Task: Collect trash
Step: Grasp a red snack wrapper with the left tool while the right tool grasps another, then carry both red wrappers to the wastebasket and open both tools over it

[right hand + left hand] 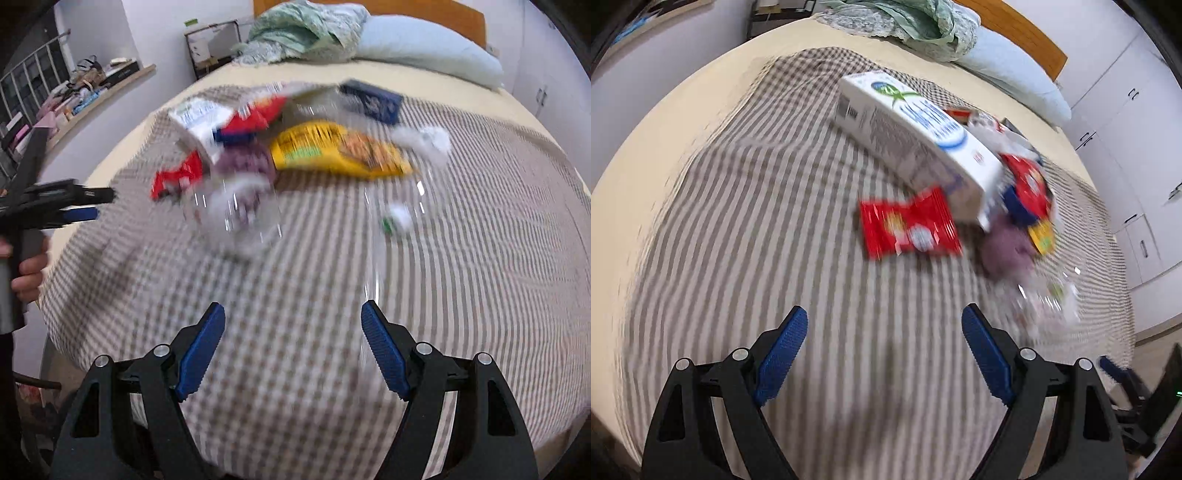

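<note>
**Both grippers poised over the litter, nothing picked up yet**

The collecting is at its approach step. The left gripper (pixel 884 354) and the right gripper (pixel 293 349) each hang over the checked bedspread (pixel 746 229) with jaws spread wide and nothing between the blue ribbed pads. All the trash lies in a loose heap on the bed, ahead of both tools and apart from them.

Nearest the left gripper is a flat red foil wrapper (pixel 910 227), glossy and crinkled. A long white carton (pixel 916 140) leans tilted over its far edge, stiff and box-shaped. Beside that sit a soft purple crumpled wad (pixel 1006 245) and clear crackly plastic (pixel 1045 295), whose outline is hard to make out through the blur.

From the right wrist view, a yellow snack bag (pixel 340 149) lies flat and puffy, with a dark blue box (pixel 373 99) behind it and a white crumpled tissue (pixel 424 142) to its side.

The next move likely calls for choosing one piece. The thin wrapper probably needs the jaws lowered close to the cloth to pinch an edge; the carton would suit a grip across its narrow faces. No bin is visible in either view.
</note>
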Demonstrator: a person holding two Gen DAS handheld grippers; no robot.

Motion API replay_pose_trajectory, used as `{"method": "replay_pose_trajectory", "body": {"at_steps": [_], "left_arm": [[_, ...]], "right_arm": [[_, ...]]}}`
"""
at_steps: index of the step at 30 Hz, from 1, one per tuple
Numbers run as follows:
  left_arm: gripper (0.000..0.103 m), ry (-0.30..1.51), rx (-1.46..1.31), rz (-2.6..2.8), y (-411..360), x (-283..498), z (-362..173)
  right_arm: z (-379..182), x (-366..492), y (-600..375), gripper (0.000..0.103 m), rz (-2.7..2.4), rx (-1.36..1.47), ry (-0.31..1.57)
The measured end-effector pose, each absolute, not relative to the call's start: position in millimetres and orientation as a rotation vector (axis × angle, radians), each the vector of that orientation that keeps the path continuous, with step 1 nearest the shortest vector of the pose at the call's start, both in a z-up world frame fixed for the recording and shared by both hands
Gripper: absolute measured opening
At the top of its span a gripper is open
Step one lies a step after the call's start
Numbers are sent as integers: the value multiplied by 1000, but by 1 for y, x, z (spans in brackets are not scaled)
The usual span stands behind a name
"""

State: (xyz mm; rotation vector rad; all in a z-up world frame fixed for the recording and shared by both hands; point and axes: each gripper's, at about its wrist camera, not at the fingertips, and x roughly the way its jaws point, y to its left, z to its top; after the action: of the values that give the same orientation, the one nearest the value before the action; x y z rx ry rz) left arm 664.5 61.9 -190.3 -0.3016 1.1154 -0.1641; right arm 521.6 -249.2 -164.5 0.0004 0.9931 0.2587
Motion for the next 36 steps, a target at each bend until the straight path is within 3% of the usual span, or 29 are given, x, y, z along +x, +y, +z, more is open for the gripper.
{"method": "replay_pose_trajectory", "body": {"at_steps": [3, 6, 9, 11, 13, 16, 18, 19, 20, 24, 36], "left_arm": [[81, 1148, -297, -152, 61, 699, -201], [65, 1211, -292, -140, 61, 727, -217], [62, 1245, -295, -159, 54, 739, -228], [55, 1268, -312, -150, 49, 745, -236], [29, 1275, -328, -116, 47, 746, -243], [9, 1229, -328, -115, 45, 738, -238], [6, 1231, -366, -128, 47, 729, -235], [4, 1227, -367, -127, 48, 724, -232], [3, 1218, -358, -126, 50, 718, -228], [0, 1190, -342, -127, 54, 689, -204], [0, 1095, -265, -140, 45, 590, -109]], "right_arm": [[-146, 549, -243, 73, 296, -4, 951], [-130, 581, -235, 73, 360, 24, 915], [-125, 621, -221, 73, 408, 32, 907], [-130, 658, -210, 73, 420, 37, 926], [-142, 693, -204, 73, 424, 81, 976], [-162, 735, -200, 73, 414, 147, 1060], [-172, 749, -200, 67, 408, 190, 1088], [-173, 750, -201, 59, 412, 202, 1087], [-172, 749, -201, 37, 420, 212, 1085], [-161, 732, -201, 16, 436, 217, 1062], [-96, 643, -228, 8, 443, 190, 1020]]}}
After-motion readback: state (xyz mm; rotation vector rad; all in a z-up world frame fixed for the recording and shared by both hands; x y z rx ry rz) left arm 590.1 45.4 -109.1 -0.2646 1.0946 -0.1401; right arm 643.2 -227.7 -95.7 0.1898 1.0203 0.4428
